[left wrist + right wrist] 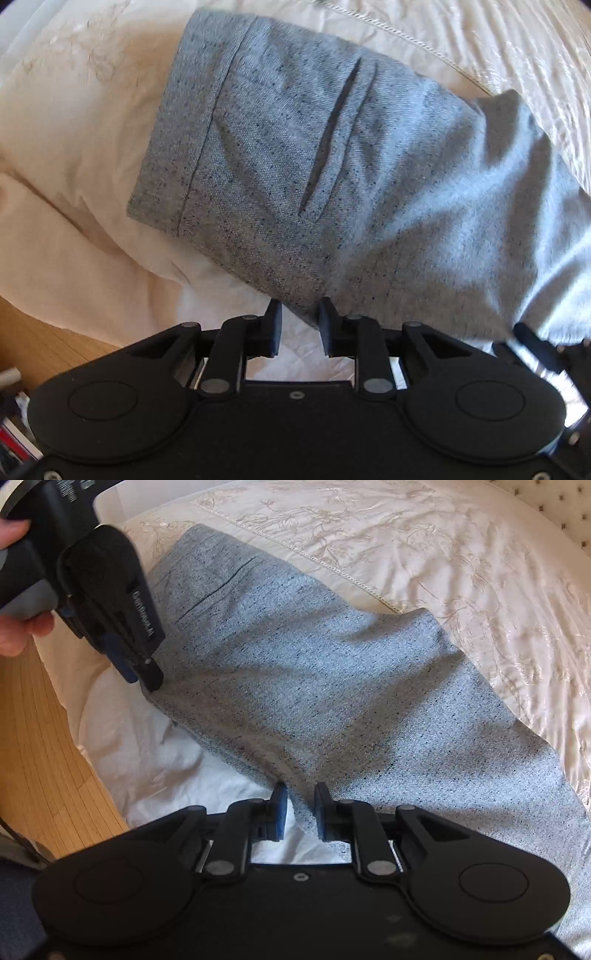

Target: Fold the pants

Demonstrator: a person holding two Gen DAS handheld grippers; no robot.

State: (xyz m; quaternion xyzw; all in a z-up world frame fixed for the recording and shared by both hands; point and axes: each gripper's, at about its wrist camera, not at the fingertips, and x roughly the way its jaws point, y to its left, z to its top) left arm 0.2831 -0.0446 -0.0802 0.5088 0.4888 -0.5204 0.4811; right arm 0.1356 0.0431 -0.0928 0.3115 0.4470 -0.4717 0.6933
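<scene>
Left wrist: pants (332,177) edge between parted tongs (300,325)

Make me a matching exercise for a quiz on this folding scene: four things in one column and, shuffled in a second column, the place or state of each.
Things
1. speckled grey woven pants
2. cream embroidered bedspread
3. light wooden plank floor
4. black two-finger left gripper

Places or states
A. beside the bed, at the left of the right wrist view
B. lying across the bed, slit pocket facing up
C. tips down at the pants' near edge
D. spread under the pants, floral stitching showing

Pairs: 1-B, 2-D, 3-A, 4-C
</scene>
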